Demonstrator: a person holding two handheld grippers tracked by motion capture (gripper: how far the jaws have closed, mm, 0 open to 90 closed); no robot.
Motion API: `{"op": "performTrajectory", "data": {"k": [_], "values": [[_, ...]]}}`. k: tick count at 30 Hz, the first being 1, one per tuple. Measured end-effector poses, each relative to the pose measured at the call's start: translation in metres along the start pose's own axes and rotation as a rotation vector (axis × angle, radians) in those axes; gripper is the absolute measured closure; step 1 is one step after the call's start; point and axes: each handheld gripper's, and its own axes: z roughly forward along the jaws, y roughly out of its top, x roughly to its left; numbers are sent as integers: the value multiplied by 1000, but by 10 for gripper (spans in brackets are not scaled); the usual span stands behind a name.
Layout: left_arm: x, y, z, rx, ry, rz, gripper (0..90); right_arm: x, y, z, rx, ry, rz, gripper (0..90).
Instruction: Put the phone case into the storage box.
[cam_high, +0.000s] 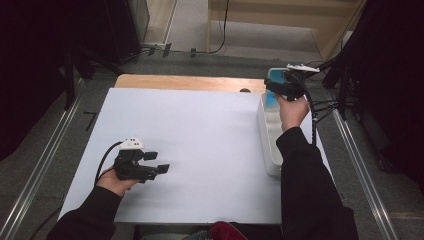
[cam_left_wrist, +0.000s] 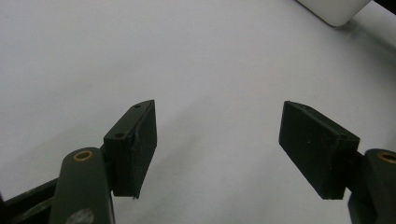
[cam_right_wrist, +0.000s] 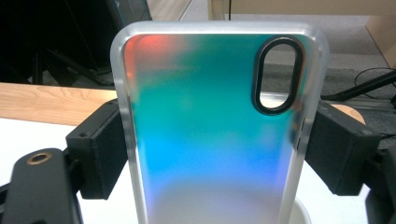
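Hand-held gripper (cam_high: 280, 86) over white bin (cam_high: 268, 145)

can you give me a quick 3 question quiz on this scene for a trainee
1. True or false: the left gripper has something between its jaws.
2. What does the right gripper hold? A) a remote B) a phone case C) a sponge
3. Where does the white bin stand on the table?

Key:
1. False; its jaws stand open over the bare white table.
2. B; the jaws clamp the two long edges of the translucent, iridescent case with the oval camera cutout.
3. Along the table's right edge, below the right gripper.
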Motion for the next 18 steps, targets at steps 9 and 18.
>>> {"op": "performTrajectory", "data": {"k": [9, 18], "values": [[0, 0, 0, 0, 2, -1, 276, -3, -7, 1, 19, -11, -6, 145], [0, 2, 1, -2, 0, 4, 276, -3, -11, 2, 35, -7, -4, 145]]}}
